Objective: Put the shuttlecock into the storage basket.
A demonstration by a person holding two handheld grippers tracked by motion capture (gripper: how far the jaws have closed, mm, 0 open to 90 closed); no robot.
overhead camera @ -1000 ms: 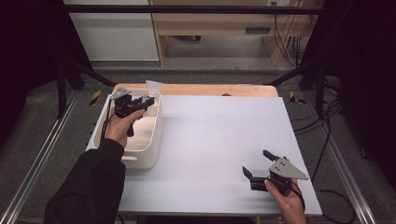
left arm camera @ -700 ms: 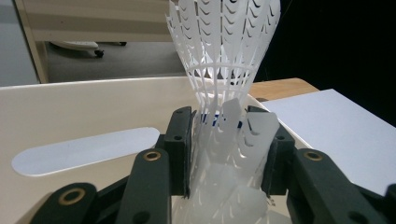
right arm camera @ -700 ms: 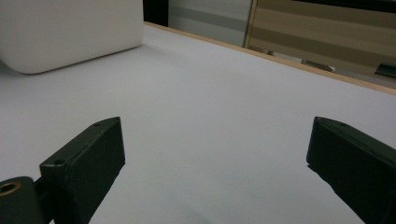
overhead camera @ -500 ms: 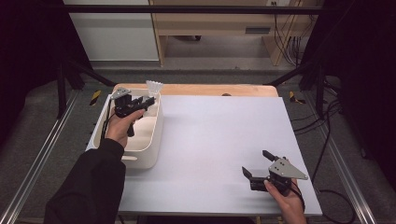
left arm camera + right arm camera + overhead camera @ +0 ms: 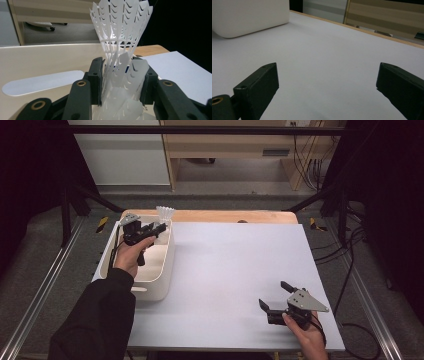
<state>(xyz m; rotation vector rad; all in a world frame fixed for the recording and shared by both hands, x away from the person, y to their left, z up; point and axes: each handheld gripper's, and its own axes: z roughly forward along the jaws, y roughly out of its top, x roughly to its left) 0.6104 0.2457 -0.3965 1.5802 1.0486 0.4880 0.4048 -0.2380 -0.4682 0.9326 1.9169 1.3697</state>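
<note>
Over white bin (image 5: 159,275), clamped shuttlecock (image 5: 165,213)

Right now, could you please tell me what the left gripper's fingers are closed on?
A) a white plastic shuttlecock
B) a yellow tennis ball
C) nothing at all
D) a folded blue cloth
A: in the left gripper view, the left gripper has its black fingers pressed against both sides of a white plastic shuttlecock, whose slotted skirt fans out above them over the white rectangular plastic bin.
</note>
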